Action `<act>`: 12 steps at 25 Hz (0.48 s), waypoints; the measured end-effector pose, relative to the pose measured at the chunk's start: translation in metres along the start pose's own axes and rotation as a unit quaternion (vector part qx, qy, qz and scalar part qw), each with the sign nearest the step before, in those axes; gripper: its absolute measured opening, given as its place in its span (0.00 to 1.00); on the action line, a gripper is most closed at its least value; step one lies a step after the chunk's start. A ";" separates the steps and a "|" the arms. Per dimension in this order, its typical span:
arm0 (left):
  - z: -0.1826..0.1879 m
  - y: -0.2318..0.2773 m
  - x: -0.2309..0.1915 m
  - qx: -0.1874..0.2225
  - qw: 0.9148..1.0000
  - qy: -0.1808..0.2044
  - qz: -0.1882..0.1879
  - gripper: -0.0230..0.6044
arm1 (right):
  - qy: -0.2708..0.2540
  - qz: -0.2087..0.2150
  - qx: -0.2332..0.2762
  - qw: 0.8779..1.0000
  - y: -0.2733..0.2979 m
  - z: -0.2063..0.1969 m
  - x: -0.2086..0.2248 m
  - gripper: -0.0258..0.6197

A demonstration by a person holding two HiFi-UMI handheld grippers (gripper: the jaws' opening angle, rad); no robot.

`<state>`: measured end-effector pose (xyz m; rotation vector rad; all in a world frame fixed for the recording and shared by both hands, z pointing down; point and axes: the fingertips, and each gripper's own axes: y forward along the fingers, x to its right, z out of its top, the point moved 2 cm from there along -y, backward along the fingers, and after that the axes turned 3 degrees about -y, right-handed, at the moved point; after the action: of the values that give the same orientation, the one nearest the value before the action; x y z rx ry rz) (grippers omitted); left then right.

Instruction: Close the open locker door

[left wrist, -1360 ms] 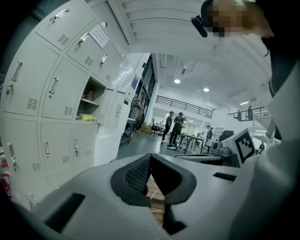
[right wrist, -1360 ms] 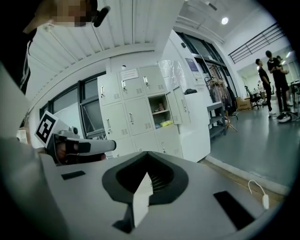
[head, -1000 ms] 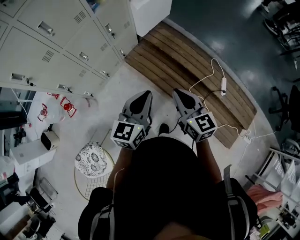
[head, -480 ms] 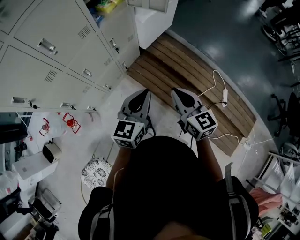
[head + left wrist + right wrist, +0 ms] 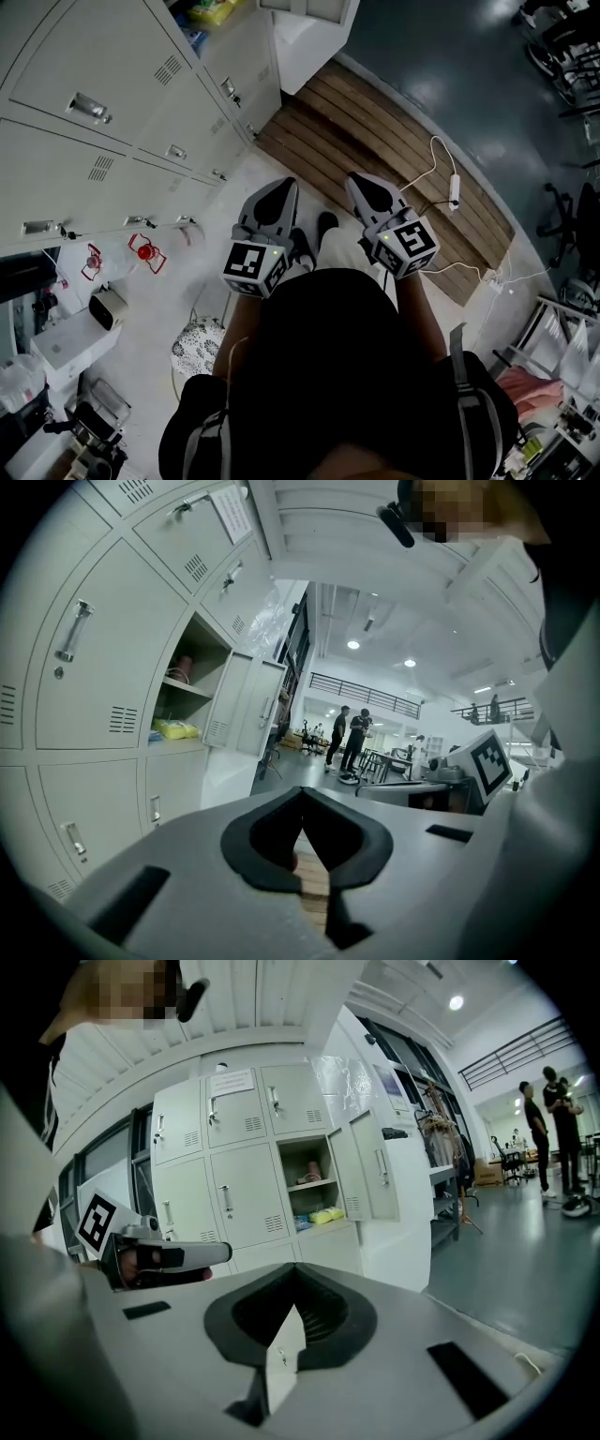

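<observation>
Lockers (image 5: pixel 225 1194): pale grey sheet steel with louvred vents and bar handles. The open locker door (image 5: pixel 375 1177) is a flat panel with a handle, swung out at the right end of the bank. Its compartment (image 5: pixel 307 1185) has a shelf holding a yellow bundle (image 5: pixel 325 1215); other contents unclear. Left gripper (image 5: pixel 278 192) and right gripper (image 5: pixel 364 187): jaws closed tip to tip, nothing held, well apart from the door. Slatted wood platform (image 5: pixel 375 122) ahead. The head view cuts off the compartment at its top edge.

Contents (image 5: pixel 175 729) of open locker (image 5: pixel 208 658) (packaging, perhaps) indistinct.
</observation>
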<state>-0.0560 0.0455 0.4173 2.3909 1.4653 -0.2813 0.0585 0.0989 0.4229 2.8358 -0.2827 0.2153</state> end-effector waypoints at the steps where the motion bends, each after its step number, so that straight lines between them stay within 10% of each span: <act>1: 0.000 0.003 -0.003 -0.003 1.000 -0.003 0.001 0.06 | 0.001 0.000 0.000 1.000 0.004 0.002 0.002 0.05; 12: 0.020 0.048 -0.052 -0.013 0.999 -0.020 0.029 0.06 | 0.006 0.017 -0.001 1.000 0.078 0.023 0.053 0.05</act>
<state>-0.0371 -0.0248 0.4241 2.3888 1.3702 -0.2923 0.0960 0.0093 0.4304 2.8283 -0.3295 0.2380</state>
